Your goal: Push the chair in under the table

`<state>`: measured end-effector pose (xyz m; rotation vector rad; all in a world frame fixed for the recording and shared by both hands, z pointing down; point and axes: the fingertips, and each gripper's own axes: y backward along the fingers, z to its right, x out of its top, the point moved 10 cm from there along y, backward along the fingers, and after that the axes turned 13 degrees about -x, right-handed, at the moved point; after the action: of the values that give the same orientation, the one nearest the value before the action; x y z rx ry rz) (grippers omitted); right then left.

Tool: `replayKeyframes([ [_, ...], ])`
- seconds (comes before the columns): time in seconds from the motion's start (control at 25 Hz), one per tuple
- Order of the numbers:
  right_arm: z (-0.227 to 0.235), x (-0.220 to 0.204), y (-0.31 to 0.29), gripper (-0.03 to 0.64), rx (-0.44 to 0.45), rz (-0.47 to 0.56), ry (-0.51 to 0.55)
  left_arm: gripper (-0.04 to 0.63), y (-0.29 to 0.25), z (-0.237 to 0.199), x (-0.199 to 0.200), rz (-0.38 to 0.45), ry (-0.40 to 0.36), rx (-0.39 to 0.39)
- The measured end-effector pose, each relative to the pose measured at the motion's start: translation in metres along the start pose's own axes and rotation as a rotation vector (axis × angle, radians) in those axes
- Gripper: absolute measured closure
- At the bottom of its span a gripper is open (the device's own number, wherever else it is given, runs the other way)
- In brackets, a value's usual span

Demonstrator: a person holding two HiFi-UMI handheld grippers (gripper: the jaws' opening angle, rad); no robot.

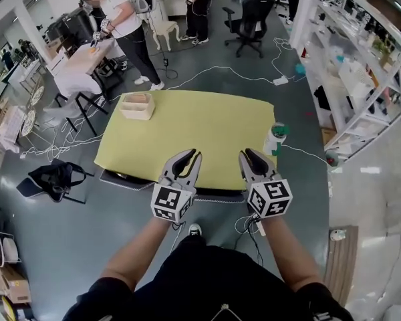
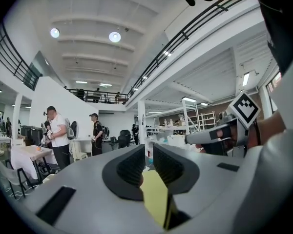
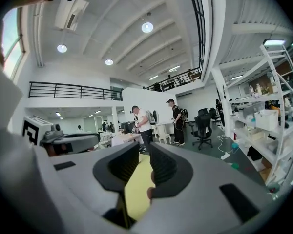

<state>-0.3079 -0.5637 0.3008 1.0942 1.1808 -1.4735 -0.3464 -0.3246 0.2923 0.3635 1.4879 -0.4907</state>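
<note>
Chair (image 1: 217, 194) sits tucked under the near edge of the yellow tabletop (image 1: 207, 122), with only a dark strip of it showing. Left claw (image 1: 194, 155) and right claw (image 1: 247, 154) hang side by side above that edge. Both are empty, jaws narrowly apart and gripping nothing. A shallow box (image 1: 137, 105) sits at the tabletop's far left corner.

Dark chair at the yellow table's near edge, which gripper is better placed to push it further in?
Left, probably. The left gripper hangs over the middle of the exposed edge of the dark chair, while the right gripper is near its right end. Both are empty, held above the yellow table.
</note>
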Motion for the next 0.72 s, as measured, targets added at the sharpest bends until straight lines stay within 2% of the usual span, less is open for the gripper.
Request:
replayKeyframes([
  [0.44,-0.046,0.036,-0.038,0.548,-0.083,0.104,0.019,0.546,-0.001,-0.07,0.012,0.055,0.008,-0.084],
  [0.72,-0.07,0.04,-0.052,0.548,-0.11,0.127,0.025,0.555,-0.001,-0.092,0.01,0.077,-0.004,-0.114],
])
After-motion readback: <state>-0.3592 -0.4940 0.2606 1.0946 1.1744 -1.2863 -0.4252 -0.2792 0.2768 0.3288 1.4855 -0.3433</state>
